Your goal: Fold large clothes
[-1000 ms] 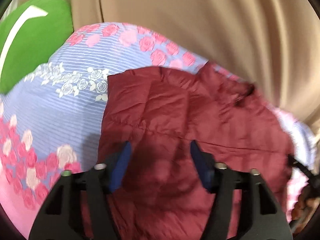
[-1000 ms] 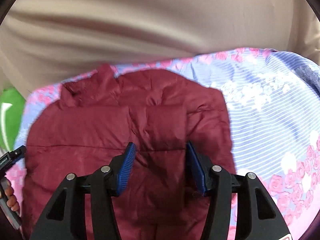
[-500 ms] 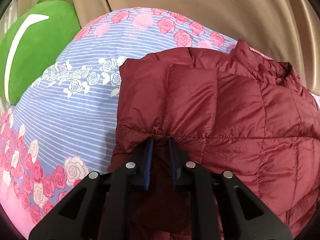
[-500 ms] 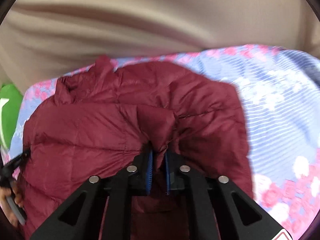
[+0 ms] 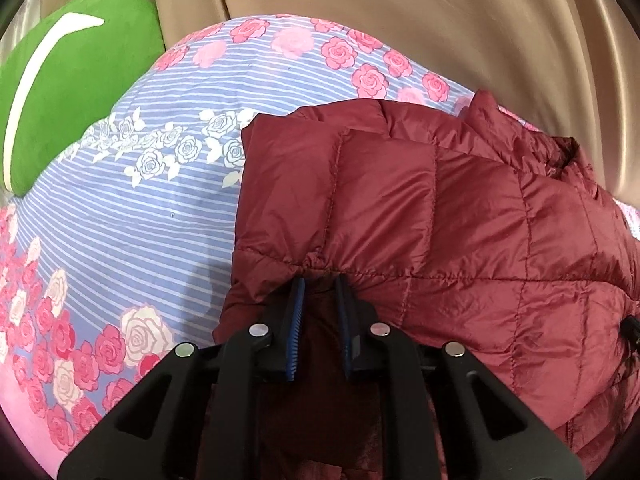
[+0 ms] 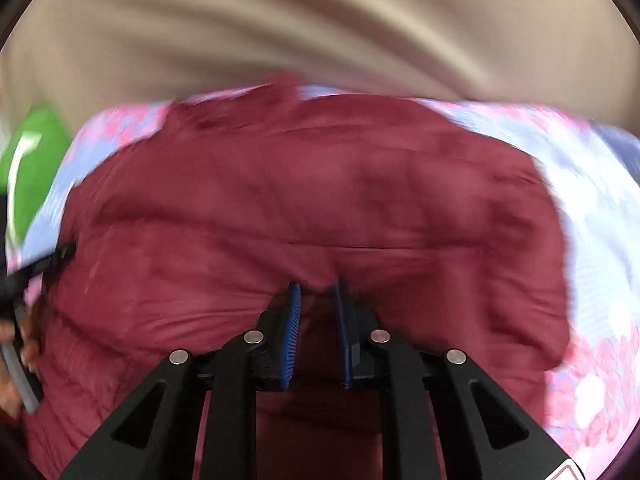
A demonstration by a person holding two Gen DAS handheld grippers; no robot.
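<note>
Jaws of L gripper & R gripper pinch maroon jacket.

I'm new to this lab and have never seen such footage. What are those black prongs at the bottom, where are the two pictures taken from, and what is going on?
There is no robot: a person holds a two-finger tool in each hand, with a wide-angle camera on each looking along its fingers. One picture is from the left tool, the other from the right tool. A dark red quilted jacket lies on a rose-print bedsheet, with a green cushion and beige curtain behind. Each tool is pinching a bunch of the jacket's fabric between its blue pads. The right view is blurred.
</note>
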